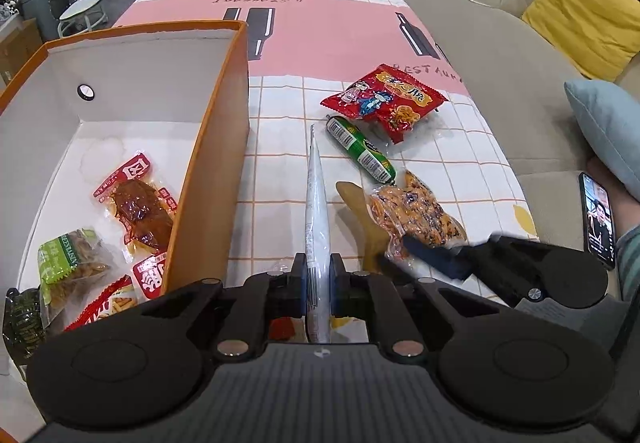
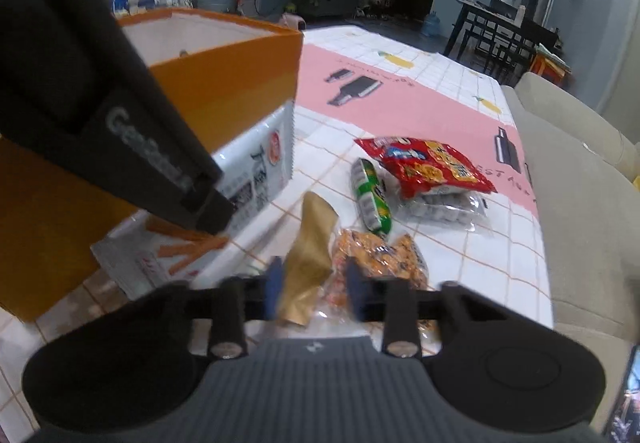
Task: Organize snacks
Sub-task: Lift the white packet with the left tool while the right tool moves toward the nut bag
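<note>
Your left gripper (image 1: 319, 275) is pinching a flat white snack packet (image 1: 317, 211) edge-on, right beside the outer wall of the orange cardboard box (image 1: 208, 171) that stands along the worktop's left edge, not yet over its opening. Risk: the grip sits near one end of a thin, floppy packet, so it could swivel or slip, or catch the box rim, if you swing it across low. Your right gripper (image 2: 314, 289) is spread, its fingers straddling a tan-gold pouch (image 2: 314, 243) and touching or nearly touching the clear bag of orange crackers (image 2: 380, 263) beside it; closing now could take both, or pinch only crinkled film and drop it. The view is blurred, so contact is hard to judge. The two grippers are close and could clash. Still loose mid-worktop toward the right edge: a green wrapped sausage stick (image 1: 360, 149) and a red printed snack bag (image 1: 386, 99). In the box already: a red-labelled dark meat pack (image 1: 134, 203) and a green bag (image 1: 68, 267) reading "RESMASIN", as far as I can tell. The pink-and-white checked tablecloth (image 1: 340, 31) says "RESTAURANT". The white packet carries Chinese characters and a red round seal, unreadable here. The left gripper's body shows partial lettering starting "Gen". The red bag's Chinese text isn't legible.
</note>
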